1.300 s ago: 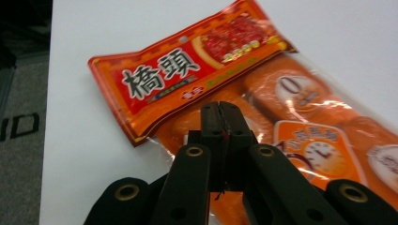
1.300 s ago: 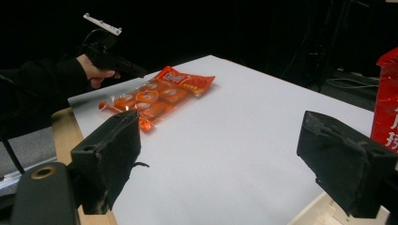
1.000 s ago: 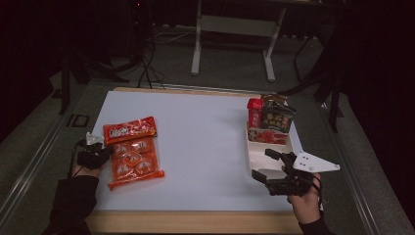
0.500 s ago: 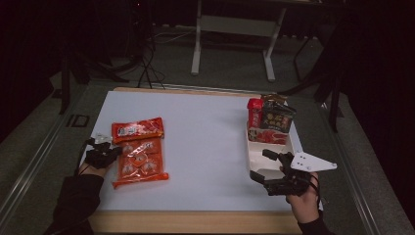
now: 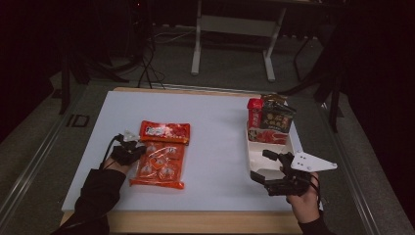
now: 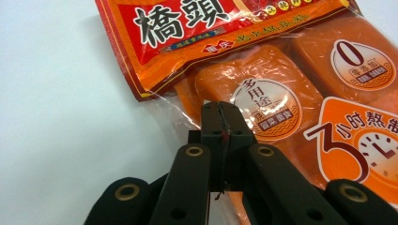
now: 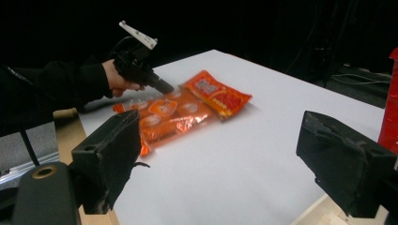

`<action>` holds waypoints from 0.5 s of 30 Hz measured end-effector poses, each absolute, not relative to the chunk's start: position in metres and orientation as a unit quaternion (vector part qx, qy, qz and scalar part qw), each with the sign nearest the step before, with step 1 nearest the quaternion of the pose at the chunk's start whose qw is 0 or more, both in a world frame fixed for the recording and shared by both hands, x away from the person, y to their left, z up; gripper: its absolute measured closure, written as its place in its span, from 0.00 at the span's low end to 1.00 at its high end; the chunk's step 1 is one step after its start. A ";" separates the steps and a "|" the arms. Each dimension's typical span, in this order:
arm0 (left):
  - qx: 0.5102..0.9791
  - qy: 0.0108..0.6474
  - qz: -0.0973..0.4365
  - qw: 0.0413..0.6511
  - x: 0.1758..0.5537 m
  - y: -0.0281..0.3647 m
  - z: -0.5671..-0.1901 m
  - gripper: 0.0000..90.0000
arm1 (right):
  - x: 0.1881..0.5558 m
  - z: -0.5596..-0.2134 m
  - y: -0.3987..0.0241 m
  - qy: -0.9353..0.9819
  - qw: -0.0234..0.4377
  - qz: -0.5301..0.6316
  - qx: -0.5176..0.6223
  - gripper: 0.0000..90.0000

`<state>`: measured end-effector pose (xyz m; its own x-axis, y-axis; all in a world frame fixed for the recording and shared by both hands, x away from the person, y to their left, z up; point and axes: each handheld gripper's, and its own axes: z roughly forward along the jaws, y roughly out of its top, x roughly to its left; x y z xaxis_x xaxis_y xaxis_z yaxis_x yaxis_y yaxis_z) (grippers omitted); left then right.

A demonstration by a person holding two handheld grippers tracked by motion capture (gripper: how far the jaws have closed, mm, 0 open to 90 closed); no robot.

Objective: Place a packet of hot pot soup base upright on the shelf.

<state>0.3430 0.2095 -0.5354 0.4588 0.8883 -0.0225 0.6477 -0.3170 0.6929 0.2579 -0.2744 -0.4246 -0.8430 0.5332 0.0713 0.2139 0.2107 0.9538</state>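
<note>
Item: orange snack packet point(image 5: 159, 161), flat on the white table point(image 5: 215, 127), left half, near side, red header end pointing far. Left gripper point(image 6: 220, 123): jaws pressed together on the packet's clear left edge film. Right gripper point(image 5: 262, 166): jaws wide, holding nothing, beside the white tray point(image 5: 257, 159) at right, which has other packets point(image 5: 271, 120) at its far end. Step judged: dragging the packet rightward. Next move calls for a firm pinch and a lift toward the tray.

From my remote seat, the white table point(image 5: 215, 147) sits evenly lit against a near-black room. Soft, faint shadows edge the orange snack bag point(image 6: 291, 93), whose plastic throws glare close up. My right tool point(image 7: 234, 154) looms blurred and out of focus.
</note>
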 end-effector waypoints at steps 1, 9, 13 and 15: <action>0.794 0.480 0.185 0.324 0.344 0.204 -0.535 1.00 | 0.258 -0.424 -0.275 0.765 0.138 0.579 0.244 0.16; 0.817 0.449 0.176 0.318 0.346 0.175 -0.533 1.00 | 0.257 -0.424 -0.276 0.765 0.136 0.580 0.244 0.16; 0.828 0.432 0.172 0.313 0.348 0.164 -0.532 1.00 | 0.258 -0.424 -0.277 0.761 0.132 0.587 0.245 0.16; 0.832 0.426 0.167 0.314 0.348 0.158 -0.531 1.00 | 0.257 -0.424 -0.277 0.760 0.134 0.586 0.245 0.16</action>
<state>0.3477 0.1585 -0.5308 0.5812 0.8137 0.0099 0.6044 -0.4398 0.6643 0.2574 -0.2771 -0.4237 -0.8435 0.5307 0.0833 0.2157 0.1927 0.9573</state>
